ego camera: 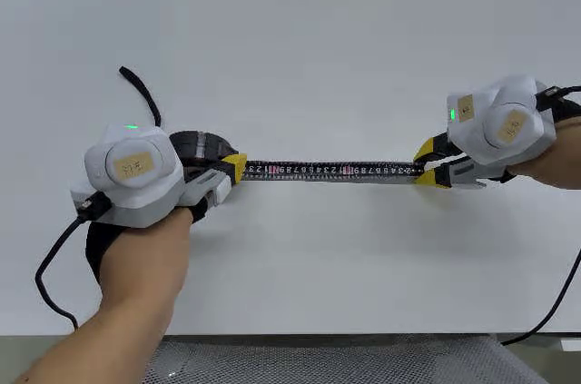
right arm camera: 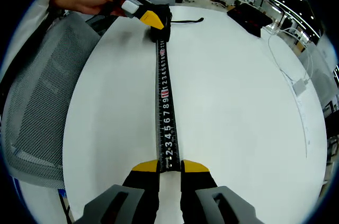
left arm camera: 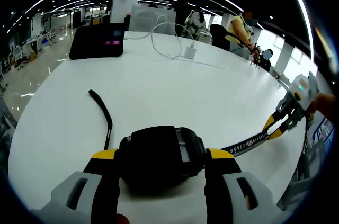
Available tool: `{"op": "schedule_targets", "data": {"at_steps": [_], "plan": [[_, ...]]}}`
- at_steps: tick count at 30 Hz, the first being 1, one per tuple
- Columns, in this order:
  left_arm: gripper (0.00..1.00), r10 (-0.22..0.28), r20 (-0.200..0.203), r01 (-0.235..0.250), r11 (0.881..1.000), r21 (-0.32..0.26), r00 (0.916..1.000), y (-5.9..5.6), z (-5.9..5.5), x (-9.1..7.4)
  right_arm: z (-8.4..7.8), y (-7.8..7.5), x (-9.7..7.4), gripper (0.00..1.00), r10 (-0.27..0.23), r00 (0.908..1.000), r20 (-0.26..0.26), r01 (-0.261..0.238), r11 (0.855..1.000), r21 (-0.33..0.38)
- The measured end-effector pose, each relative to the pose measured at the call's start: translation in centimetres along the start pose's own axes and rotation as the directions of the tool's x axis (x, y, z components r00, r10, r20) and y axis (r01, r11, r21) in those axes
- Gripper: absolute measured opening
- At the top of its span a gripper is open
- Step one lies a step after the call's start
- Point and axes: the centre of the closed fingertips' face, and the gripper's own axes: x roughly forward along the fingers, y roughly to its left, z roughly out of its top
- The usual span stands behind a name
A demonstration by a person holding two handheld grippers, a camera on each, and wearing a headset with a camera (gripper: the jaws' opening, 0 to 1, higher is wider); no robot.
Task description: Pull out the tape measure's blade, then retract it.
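1. Pinching the end of the blade (right arm camera: 164, 97) in the right gripper (right arm camera: 169, 167), jaws narrowed onto it, low over the white table (ego camera: 363, 57).
2. Clamping the black tape measure case (ego camera: 201, 146) in the left gripper (left arm camera: 162, 156), jaws snug on both sides, case apparently resting on the table, well apart from the right gripper.
3. Spanning the gap, blade straight, numbers up.
4. Likely best next: hold the case pinned, walk the tip back in line, slowly, avoiding snap or kink.
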Motion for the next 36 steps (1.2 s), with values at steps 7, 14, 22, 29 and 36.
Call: {"op": "schedule_targets", "data": {"at_steps": [7, 14, 22, 29, 36], "plan": [[0.61, -0.001, -0.001, 0.001, 1.000, 0.001, 1.0000, 0.01, 0.00, -0.03, -0.03, -0.02, 0.13, 0.11, 0.004, 1.0000, -0.006, -0.004, 1.000, -0.001], [0.61, -0.001, -0.002, 0.001, 1.000, 0.002, 1.0000, 0.04, -0.01, -0.01, -0.06, -0.05, 0.17, 0.11, 0.002, 1.0000, -0.007, -0.002, 1.000, 0.002], [0.60, 0.000, -0.007, 0.000, 1.000, 0.005, 1.0000, 0.03, -0.02, 0.04, -0.05, -0.04, 0.13, 0.11, 0.001, 0.9999, -0.010, -0.001, 1.000, 0.005], [0.59, 0.003, -0.023, -0.002, 1.000, 0.012, 0.9997, 0.05, -0.08, 0.05, -0.14, -0.12, 0.01, 0.10, 0.002, 0.9999, -0.016, -0.002, 1.000, 0.015], [0.58, -0.001, -0.029, 0.001, 1.000, 0.014, 0.9996, 0.08, -0.12, 0.01, 0.22, 0.00, 0.09, 0.10, 0.009, 0.9999, -0.012, -0.009, 1.000, 0.012]]}}
